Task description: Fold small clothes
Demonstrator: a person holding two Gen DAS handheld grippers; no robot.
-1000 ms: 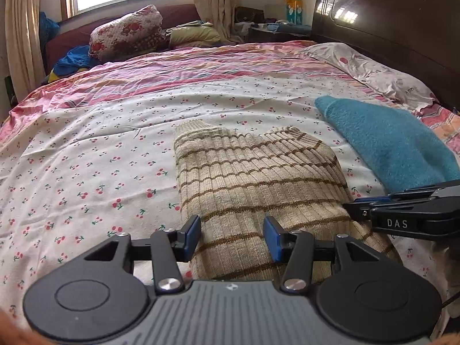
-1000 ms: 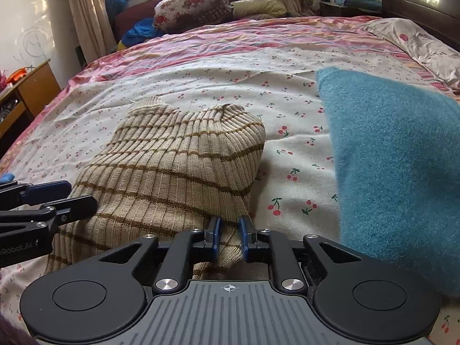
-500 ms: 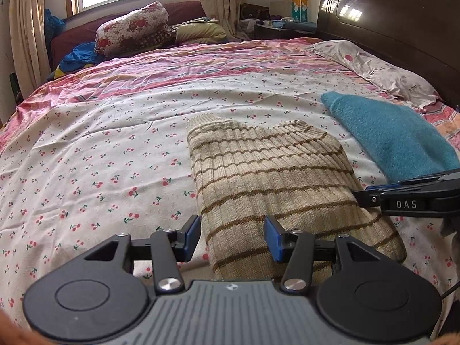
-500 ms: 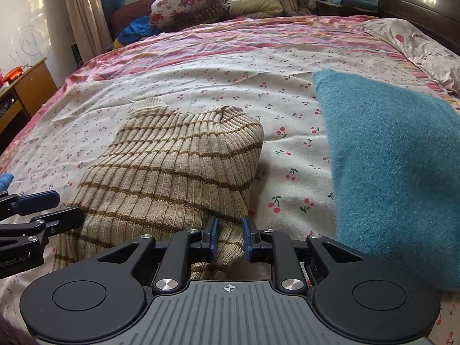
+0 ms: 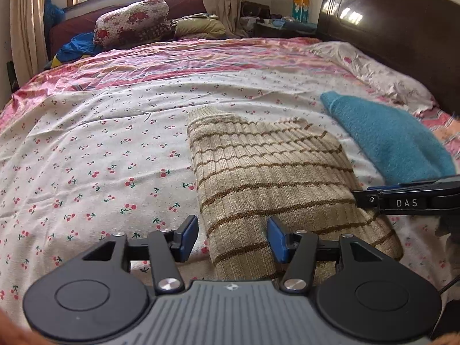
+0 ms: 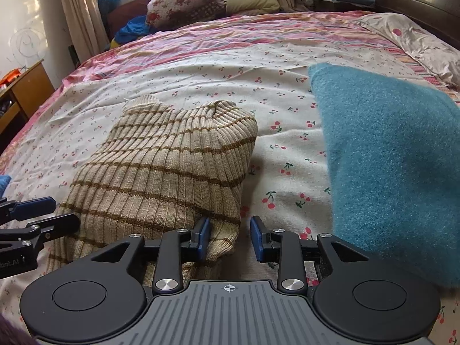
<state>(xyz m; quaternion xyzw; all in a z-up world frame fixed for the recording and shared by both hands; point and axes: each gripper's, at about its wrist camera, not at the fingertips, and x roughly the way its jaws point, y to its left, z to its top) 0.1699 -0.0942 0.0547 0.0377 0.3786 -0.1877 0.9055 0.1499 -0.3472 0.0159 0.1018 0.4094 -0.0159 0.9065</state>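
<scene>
Both tongs letting go: left tongs (image 5: 232, 238) spread, right tongs (image 6: 229, 238) opening, pinching nothing. Striped sweater (image 6: 172, 166) lies under tips; lift straight up, don't snag.

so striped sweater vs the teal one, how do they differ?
The striped sweater is beige ribbed knit with brown bands; the teal garment is plain and fuzzy. The striped one lies between both grippers, its near corner by the opening right gripper; the teal one lies off to the right, untouched. Both lie flat on the cherry-print sheet.
</scene>
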